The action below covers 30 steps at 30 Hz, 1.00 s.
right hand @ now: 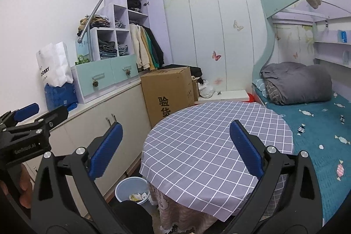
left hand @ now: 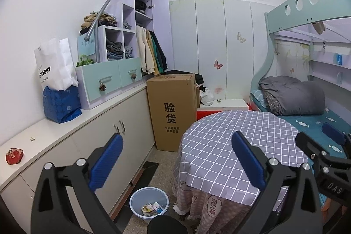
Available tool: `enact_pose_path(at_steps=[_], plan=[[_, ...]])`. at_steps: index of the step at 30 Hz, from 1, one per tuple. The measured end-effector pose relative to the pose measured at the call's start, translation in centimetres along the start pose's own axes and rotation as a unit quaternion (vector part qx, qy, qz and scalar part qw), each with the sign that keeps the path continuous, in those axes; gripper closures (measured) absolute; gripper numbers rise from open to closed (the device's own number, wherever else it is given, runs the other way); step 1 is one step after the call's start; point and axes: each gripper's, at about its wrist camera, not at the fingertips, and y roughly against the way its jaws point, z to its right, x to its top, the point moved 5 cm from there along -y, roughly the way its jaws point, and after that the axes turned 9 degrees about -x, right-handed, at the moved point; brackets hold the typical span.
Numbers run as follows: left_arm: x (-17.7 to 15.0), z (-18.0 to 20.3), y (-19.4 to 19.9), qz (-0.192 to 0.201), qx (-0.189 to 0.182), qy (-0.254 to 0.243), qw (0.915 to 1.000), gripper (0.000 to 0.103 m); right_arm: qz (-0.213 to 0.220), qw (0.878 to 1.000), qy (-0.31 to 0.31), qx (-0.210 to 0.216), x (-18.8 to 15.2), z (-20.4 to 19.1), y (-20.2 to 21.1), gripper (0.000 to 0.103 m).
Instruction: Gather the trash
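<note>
A pale blue waste bin (left hand: 149, 201) stands on the floor between the cabinets and the round table, with several paper scraps in it; the right wrist view shows the bin (right hand: 131, 190) partly behind the tablecloth. A crumpled red wrapper (left hand: 14, 156) and a tiny scrap (left hand: 33, 138) lie on the white counter at the left. My left gripper (left hand: 177, 159) is open and empty, above the table's near edge. My right gripper (right hand: 176, 149) is open over the table with nothing between its blue pads. Each gripper shows in the other's view: the right gripper (left hand: 318, 136), the left gripper (right hand: 41, 114).
A round table with a checked grey cloth (right hand: 208, 135) fills the middle. A tall cardboard box (left hand: 173, 111) stands by the low cabinets (left hand: 122, 124). A white paper bag (left hand: 54, 63) and a blue pack (left hand: 61, 104) sit on the counter. A bunk bed (right hand: 318, 124) lines the right side.
</note>
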Motion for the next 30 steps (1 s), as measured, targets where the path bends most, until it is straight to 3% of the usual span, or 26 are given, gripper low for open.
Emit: enact_pose_path(at_steps=[30], plan=[[-0.16, 0.33, 0.02, 0.001, -0.004, 0.000, 1.0000, 0.006, 0.001, 1.000, 0.010, 0.009, -0.29, -0.92, 0.74, 0.007]])
